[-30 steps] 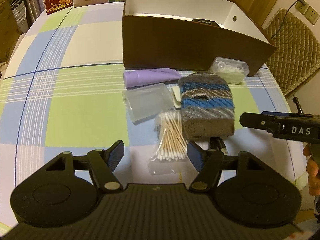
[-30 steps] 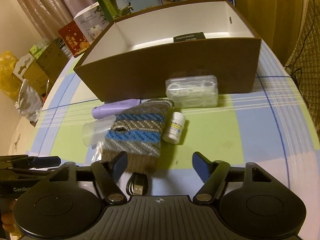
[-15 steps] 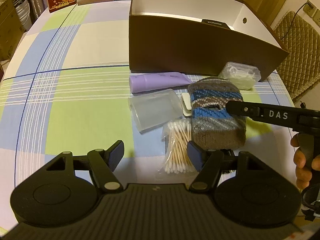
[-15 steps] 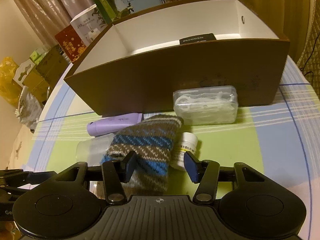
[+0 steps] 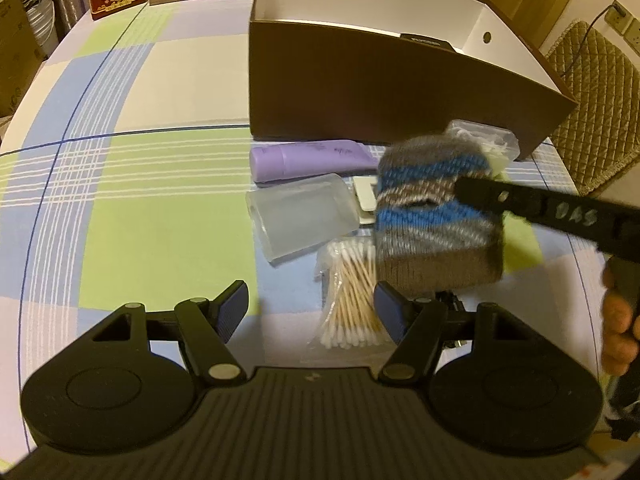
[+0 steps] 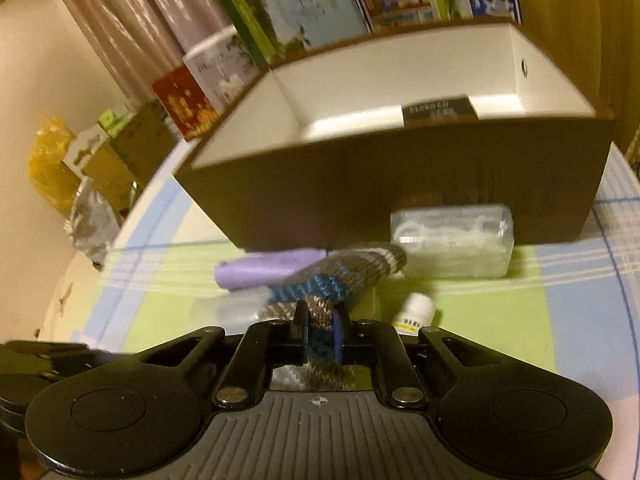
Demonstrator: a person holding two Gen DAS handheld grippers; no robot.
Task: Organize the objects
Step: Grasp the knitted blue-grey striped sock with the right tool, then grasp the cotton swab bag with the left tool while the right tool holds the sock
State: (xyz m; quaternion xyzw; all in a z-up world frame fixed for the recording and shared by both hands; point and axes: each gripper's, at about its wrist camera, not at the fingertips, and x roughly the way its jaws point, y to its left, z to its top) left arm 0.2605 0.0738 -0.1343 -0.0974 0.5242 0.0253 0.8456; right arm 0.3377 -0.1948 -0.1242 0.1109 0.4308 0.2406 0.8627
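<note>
The right gripper (image 6: pixel 319 330) has its jaws pinched together on the near end of the striped knitted mitten (image 6: pixel 320 292), so the wool bunches between the pads while the rest of it stretches forward and slightly up, away from the jaws, toward the brown box (image 6: pixel 400 184). That grip on one end looks chosen because the mitten is soft and flat: nipping a fold gives the pads something to bite, and the loose part simply hangs along. In the left wrist view the mitten (image 5: pixel 436 216) is blurred and appears raised off the checked tablecloth (image 5: pixel 160 184), with the right gripper's dark finger lying across it. The left gripper (image 5: pixel 312 312) hovers with its jaws wide apart and nothing between them; the bag of cotton swabs (image 5: pixel 352 296) lies just ahead of its right finger, probably the next thing it could take. Further ahead of those open jaws sit a cloudy plastic cup (image 5: pixel 300 216) on its side and a purple tube (image 5: pixel 312 158), both near the front wall of the box (image 5: pixel 380 92). Ahead and to the right of the closed jaws stand a small white pill bottle (image 6: pixel 416 312) and a clear case of floss picks (image 6: pixel 452 240) touching or nearly touching the box wall. The box is open on top with one dark item already inside, so I judge it to be the destination, and the mitten must rise above its front wall to go in.
</note>
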